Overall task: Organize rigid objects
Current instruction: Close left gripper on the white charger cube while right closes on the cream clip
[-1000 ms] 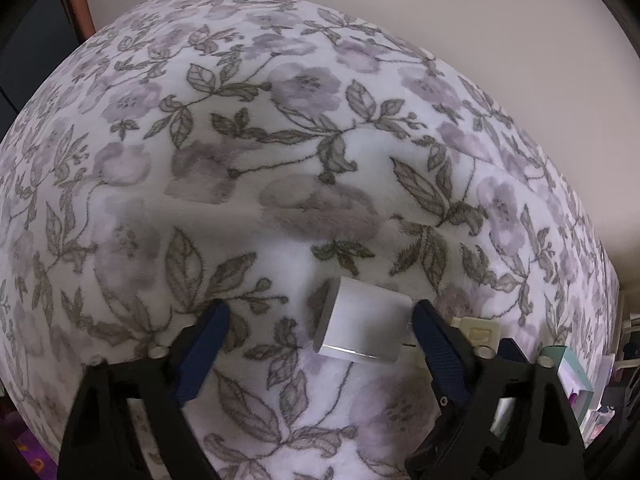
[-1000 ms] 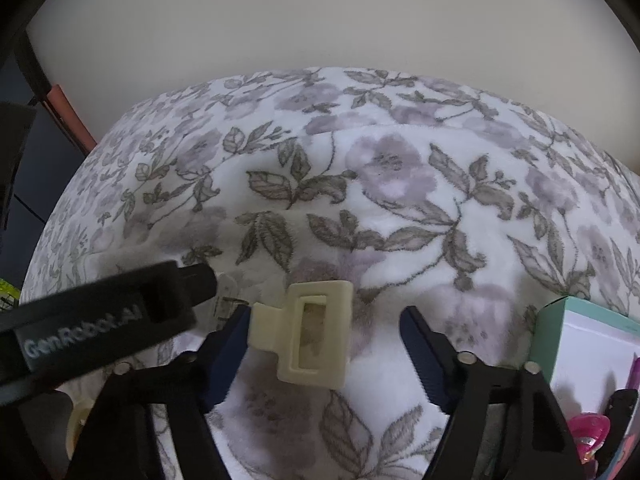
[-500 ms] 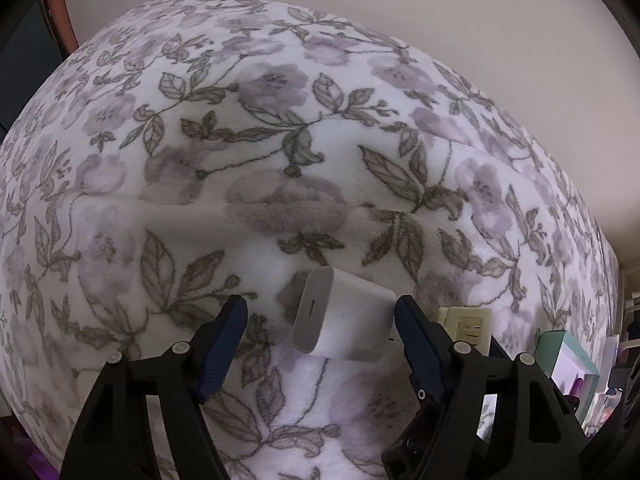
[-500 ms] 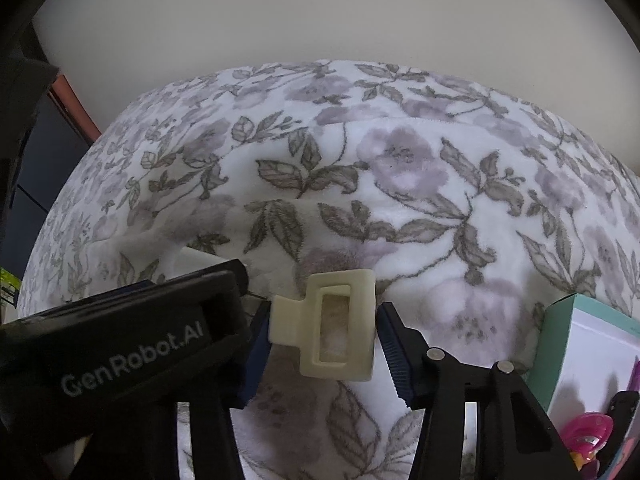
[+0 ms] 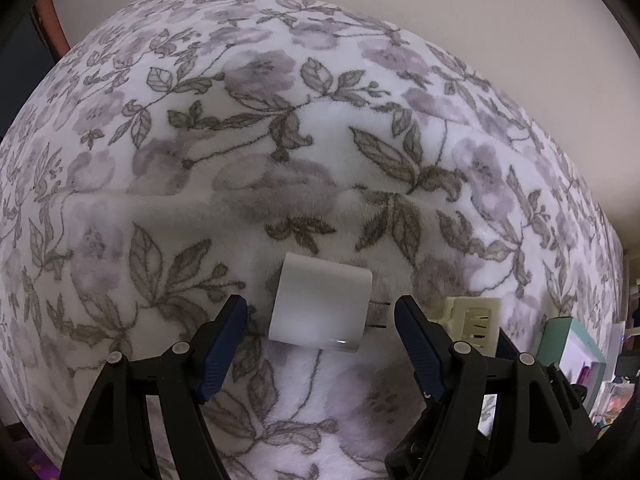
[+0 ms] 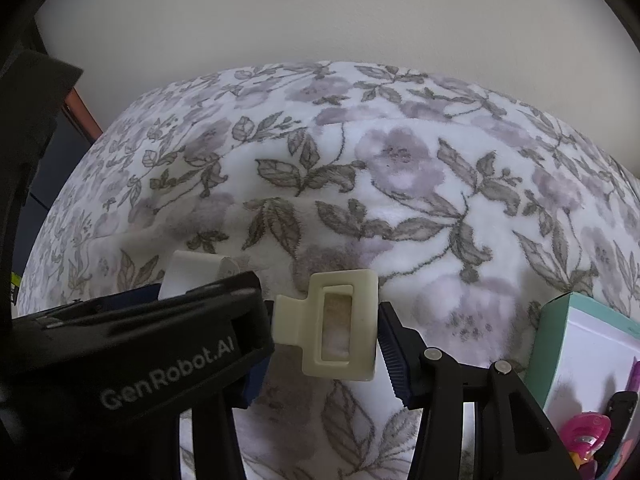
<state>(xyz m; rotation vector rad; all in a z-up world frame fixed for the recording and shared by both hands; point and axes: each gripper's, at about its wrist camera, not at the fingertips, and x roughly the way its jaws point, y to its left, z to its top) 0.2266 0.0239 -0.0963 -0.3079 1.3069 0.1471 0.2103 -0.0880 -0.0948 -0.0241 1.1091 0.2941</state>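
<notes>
Left wrist view, change: the left gripper has narrowed a little from a second ago, and the white charger, which sat hard by the right-hand finger then, now lies centred in the gap.
Left wrist view, claw state: spread; daylight shows on both sides of the charger, and neither blue pad touches it.
Left wrist view, thing's place: the charger rests on the floral blanket, its prongs pointing to 3 o'clock toward the right-hand pad.
Left wrist view, meaning: I judge this claw lined up for a grasp, not yet made.

Right wrist view, change: the right gripper has closed markedly around the cream hair claw clip over the last second.
Right wrist view, claw state: the right-hand pad meets the clip's edge; the other side is hidden behind the left gripper's black body, but the clip looks pinched.
Right wrist view, thing's place: the clip sits between the fingers, on the blanket.
Right wrist view, destination: the teal-walled box stands at 3 o'clock from the clip, well apart.
Right wrist view, meaning: I judge the clip ready to lift toward the box.
</notes>
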